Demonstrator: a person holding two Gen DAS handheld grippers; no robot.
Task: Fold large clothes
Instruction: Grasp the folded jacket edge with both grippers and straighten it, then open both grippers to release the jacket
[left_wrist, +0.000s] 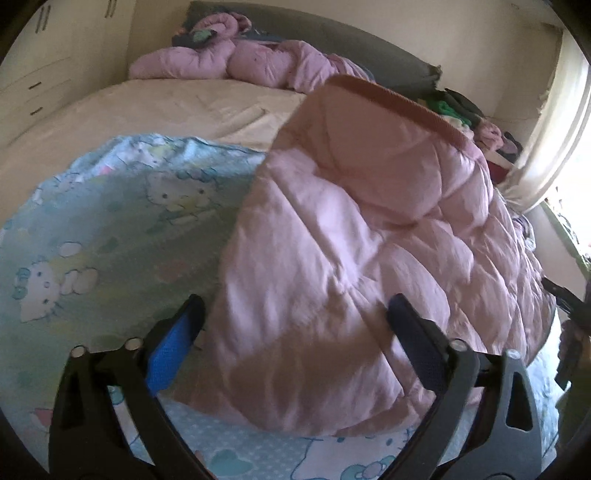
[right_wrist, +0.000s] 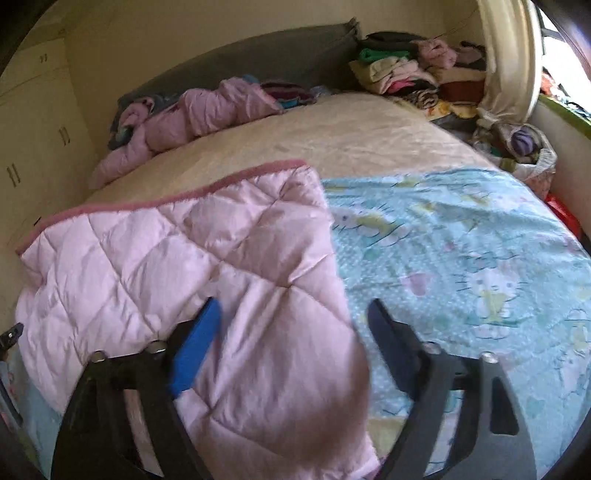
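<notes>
A pink quilted comforter (left_wrist: 362, 240) lies folded over on a light blue cartoon-cat sheet (left_wrist: 110, 221) on the bed. It also shows in the right wrist view (right_wrist: 177, 251), with its darker pink trim along the far edge. My left gripper (left_wrist: 295, 314) is open, its jaws wide apart just above the comforter's near left corner. My right gripper (right_wrist: 295, 317) is open, its jaws wide apart over the comforter's near right edge, with the blue sheet (right_wrist: 461, 258) to the right. Neither gripper holds anything.
Another crumpled pink quilt (left_wrist: 236, 62) lies at the grey headboard (left_wrist: 332, 40). A pile of mixed clothes (right_wrist: 413, 70) sits at the far right corner by a curtain (right_wrist: 509, 59). Cream wardrobes (left_wrist: 40, 74) stand left of the bed. The bare cream mattress (right_wrist: 314, 136) lies beyond.
</notes>
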